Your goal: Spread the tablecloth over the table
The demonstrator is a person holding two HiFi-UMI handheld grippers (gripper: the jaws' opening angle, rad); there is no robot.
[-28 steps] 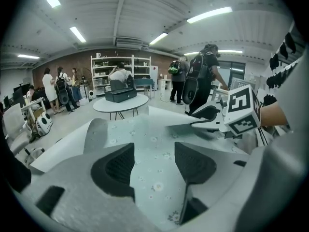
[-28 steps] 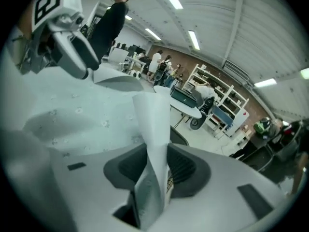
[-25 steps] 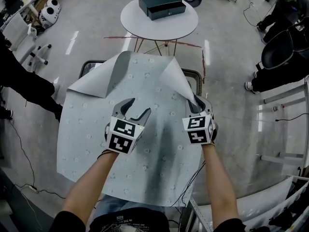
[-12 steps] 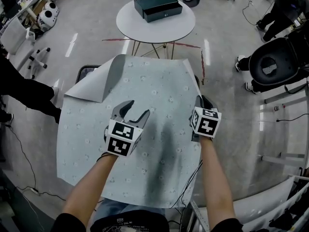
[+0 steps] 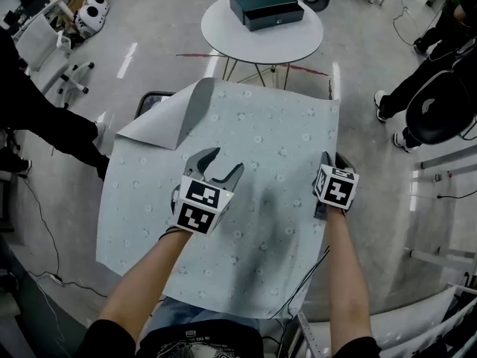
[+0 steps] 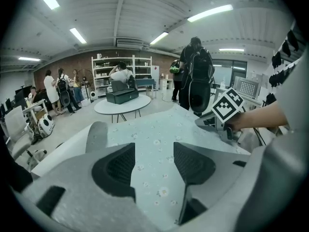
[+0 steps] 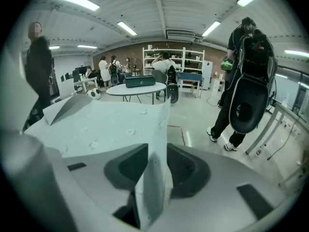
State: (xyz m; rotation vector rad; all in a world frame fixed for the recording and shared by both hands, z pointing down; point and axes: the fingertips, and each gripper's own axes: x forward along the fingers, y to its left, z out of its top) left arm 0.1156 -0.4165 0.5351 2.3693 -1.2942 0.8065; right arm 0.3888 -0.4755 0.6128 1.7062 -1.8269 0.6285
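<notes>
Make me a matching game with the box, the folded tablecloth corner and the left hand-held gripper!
Things:
1. dark box
2. tablecloth's far left corner
3. left hand-held gripper

States:
A. jaws apart, above the cloth
B. sitting on the round white table
C. folded back, plain underside showing

Pairs: 1-B, 2-C, 3-A

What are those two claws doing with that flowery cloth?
A person is spreading out the tablecloth. The right claw pinches its right edge and has just eased open a little. The left claw hovers open above the middle. The far left corner is folded over.
</notes>
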